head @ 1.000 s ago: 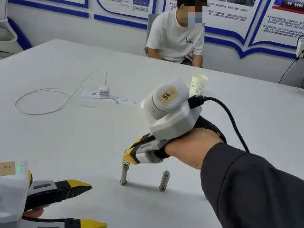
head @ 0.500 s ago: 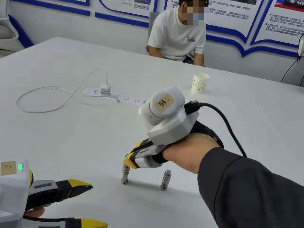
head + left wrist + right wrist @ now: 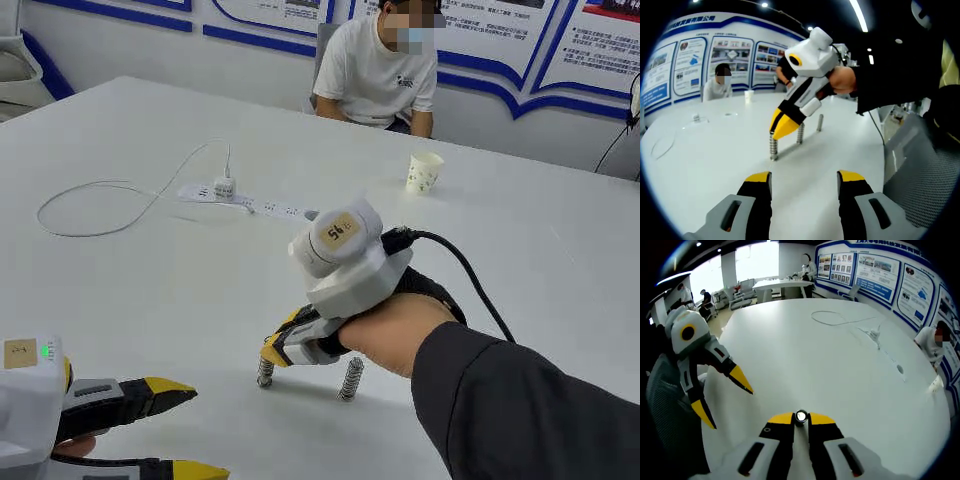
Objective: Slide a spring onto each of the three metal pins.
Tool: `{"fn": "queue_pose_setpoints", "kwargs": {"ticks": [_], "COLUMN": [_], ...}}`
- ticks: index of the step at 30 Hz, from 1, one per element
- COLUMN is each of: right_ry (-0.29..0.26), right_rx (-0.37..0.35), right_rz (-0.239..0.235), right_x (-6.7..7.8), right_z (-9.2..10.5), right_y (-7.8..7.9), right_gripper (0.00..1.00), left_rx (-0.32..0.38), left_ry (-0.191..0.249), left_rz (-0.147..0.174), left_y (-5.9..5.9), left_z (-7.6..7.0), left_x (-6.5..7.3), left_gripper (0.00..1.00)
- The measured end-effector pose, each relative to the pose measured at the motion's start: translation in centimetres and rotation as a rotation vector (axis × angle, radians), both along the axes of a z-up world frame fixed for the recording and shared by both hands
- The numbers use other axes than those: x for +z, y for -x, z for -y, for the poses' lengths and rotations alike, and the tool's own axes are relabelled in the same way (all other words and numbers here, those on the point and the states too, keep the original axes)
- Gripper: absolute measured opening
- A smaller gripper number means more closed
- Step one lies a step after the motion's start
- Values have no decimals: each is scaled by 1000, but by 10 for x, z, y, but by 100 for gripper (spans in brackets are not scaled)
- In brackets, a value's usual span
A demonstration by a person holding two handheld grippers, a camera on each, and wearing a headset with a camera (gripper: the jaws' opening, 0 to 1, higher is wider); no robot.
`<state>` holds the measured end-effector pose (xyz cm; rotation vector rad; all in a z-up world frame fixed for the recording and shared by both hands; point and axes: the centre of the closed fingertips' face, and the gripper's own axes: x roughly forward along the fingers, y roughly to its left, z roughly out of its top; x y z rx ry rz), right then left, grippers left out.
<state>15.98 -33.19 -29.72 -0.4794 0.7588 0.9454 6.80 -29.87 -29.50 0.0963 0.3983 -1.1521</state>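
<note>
A pin with a spring [image 3: 265, 372] stands on the white table [image 3: 150, 280]. My right gripper [image 3: 270, 352] is shut on that spring from above; in the right gripper view its jaws [image 3: 801, 419] close around the round top [image 3: 801, 415]. A second spring [image 3: 350, 378] sits on a pin just right of it. In the left gripper view the right gripper [image 3: 781, 131] is on the first spring [image 3: 773, 147], with the second spring [image 3: 800, 133] and a third pin [image 3: 820, 122] behind. My left gripper [image 3: 192, 430] hovers open at the lower left, jaws empty [image 3: 804, 176].
A paper cup [image 3: 425, 172] stands toward the far side of the table. A white power strip [image 3: 250, 205] with a looping cable [image 3: 90, 200] lies at the left middle. A person [image 3: 378, 70] sits across the table. The right gripper's black cable [image 3: 470, 285] trails to the right.
My right gripper has gone down along the left pin with the spring, so the pin's bare lower part is now covered. The left gripper has stayed put.
</note>
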Motion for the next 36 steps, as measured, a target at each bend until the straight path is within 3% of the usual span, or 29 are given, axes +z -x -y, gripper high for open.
{"fn": "queue_pose_setpoints", "kwargs": {"ticks": [21, 36], "right_ry": [19, 3], "right_rx": [3, 1], "right_rz": [-2, 33], "right_x": [-16, -4], "right_z": [1, 5], "right_y": [4, 8], "right_gripper": [13, 20], "left_rx": [-1, -5], "left_ry": [-4, -2], "left_rz": [2, 5], "left_y": [1, 1], "left_z": [1, 3], "left_x": [2, 4], "left_gripper": [54, 55]}}
